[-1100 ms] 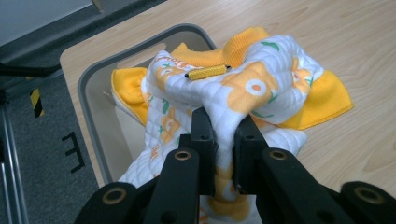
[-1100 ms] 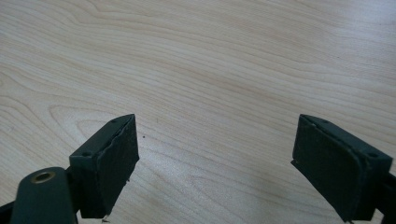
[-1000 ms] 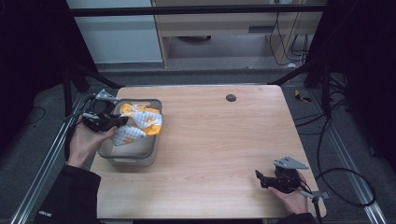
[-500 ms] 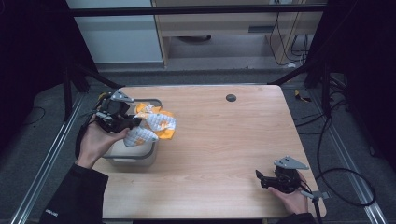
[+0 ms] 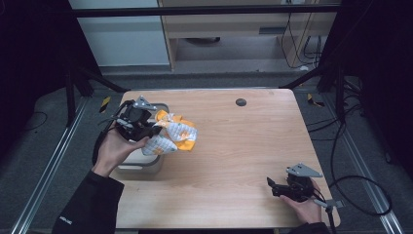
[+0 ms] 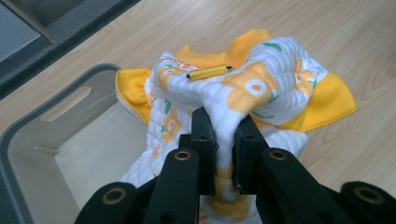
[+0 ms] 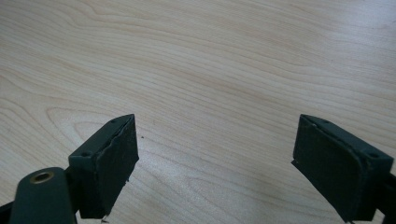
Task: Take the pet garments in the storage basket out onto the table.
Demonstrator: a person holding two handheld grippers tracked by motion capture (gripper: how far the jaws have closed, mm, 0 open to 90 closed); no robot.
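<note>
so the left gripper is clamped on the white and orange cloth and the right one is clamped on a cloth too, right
Not quite. The left gripper is clamped on the white and orange cloth, beside the grey bin. But the right gripper holds nothing: the right gripper view shows its jaws wide apart over the bare wooden table.

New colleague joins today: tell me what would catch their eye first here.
The bright orange-and-white cloth stands out, pinched in the left gripper above the right edge of the grey bin at the table's left. The right gripper rests open on the bare wooden table near its front right corner.
</note>
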